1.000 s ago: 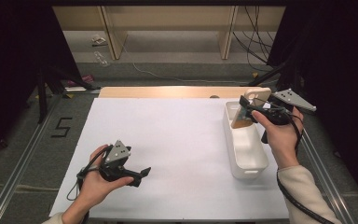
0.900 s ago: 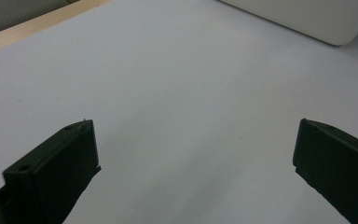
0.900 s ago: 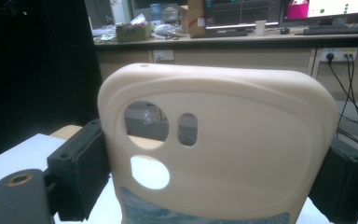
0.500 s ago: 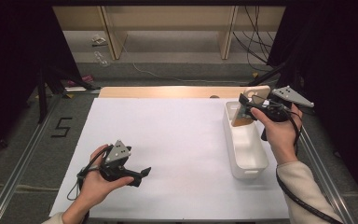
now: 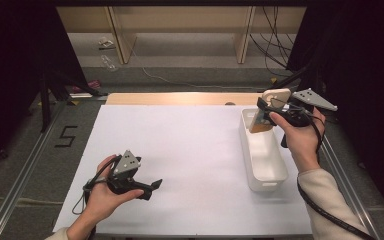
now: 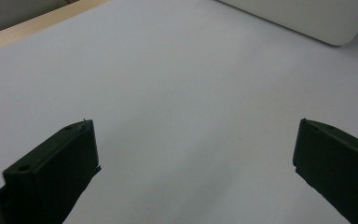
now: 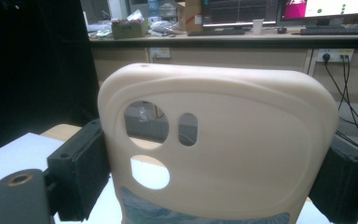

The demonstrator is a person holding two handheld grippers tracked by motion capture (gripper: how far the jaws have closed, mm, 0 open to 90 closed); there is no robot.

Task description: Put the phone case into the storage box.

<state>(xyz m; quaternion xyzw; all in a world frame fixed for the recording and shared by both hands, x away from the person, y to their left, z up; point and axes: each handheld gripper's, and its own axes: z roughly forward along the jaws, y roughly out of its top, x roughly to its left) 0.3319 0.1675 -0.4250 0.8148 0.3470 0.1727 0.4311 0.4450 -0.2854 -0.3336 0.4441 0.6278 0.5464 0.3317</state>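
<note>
1. Right gripper (image 5: 266, 111) at the far right of the table, clamped on a cream phone case (image 7: 214, 144) by its two side edges.
2. Phone case held upright above the far end of the white bin (image 5: 263, 172), camera cut-outs towards the top.
3. Left gripper (image 5: 150, 186) low over the near left of the white mat (image 5: 190, 150), jaws released and spread wide, nothing between them.
</note>
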